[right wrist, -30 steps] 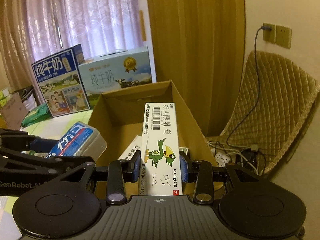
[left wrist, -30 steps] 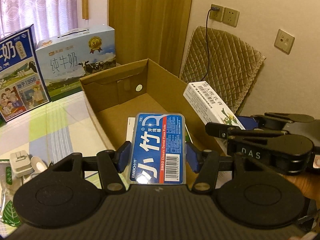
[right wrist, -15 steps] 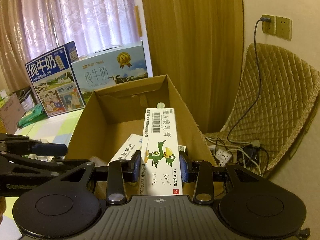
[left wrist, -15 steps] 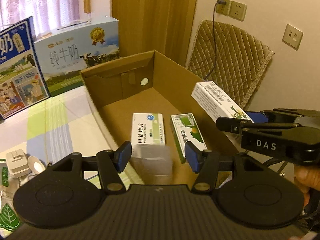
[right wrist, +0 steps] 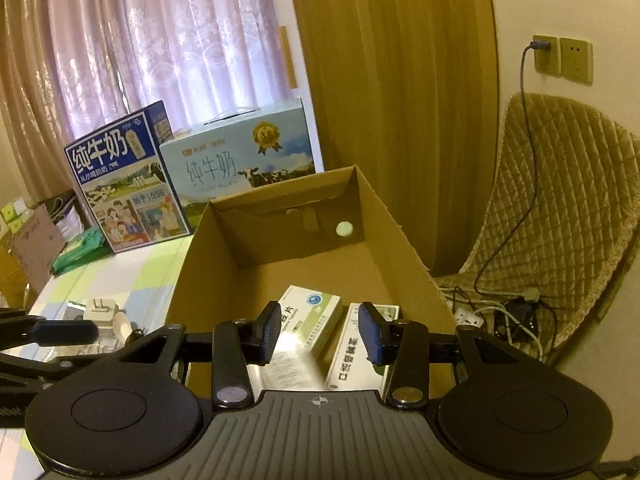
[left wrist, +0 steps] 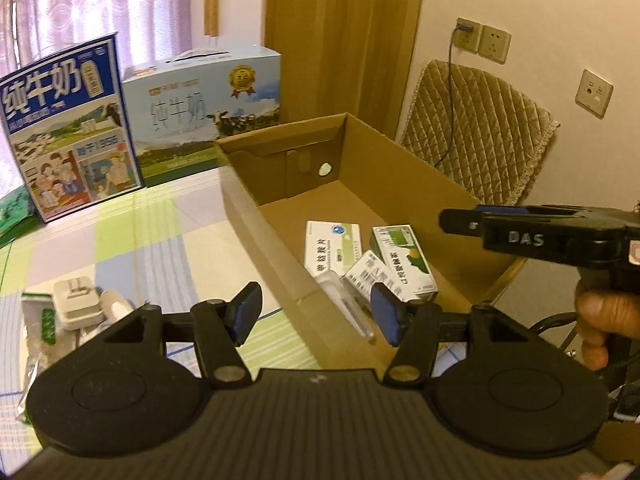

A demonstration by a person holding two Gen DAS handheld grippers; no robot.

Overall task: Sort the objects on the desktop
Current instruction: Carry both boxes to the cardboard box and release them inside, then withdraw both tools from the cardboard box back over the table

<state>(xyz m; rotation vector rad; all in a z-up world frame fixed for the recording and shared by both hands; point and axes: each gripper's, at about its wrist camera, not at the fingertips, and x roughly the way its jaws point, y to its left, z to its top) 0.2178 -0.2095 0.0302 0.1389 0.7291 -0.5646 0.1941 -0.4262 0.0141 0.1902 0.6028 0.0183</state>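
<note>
Both grippers just let go: a second ago the left one held the blue floss case and the right one the long ointment box, and now both loads are down in the carton [left wrist: 404, 168], with each set of fingers spread wide and gripping nothing. Left gripper [left wrist: 316, 314] hangs over the carton's near-left wall, right gripper [right wrist: 318, 332] right above the near end. Inside, near end only: a white-and-green pill box [left wrist: 332, 246] on the left, a green-print box [left wrist: 404, 260] on the right, the ointment box [left wrist: 366, 276] lying skewed between them with its barcode up, and the clear floss case [left wrist: 348, 304] partly tipped against the near-left wall, hard to make out. Far half of the carton is bare cardboard. My read is the drop is done and the next bit is going back for more, so I'd lift straight up before swinging left, otherwise a finger could clip the carton wall and shove it. Leftovers on the checked cloth [left wrist: 120, 232] to the left: a white charger plug [left wrist: 76, 300], a small white thing just beside it, and a green-and-white packet [left wrist: 40, 320] touching them. Approach the plug with fingers wide and square to its flat sides. Two milk boxes [left wrist: 200, 108] stand at the far edge, well apart from all that.
</note>
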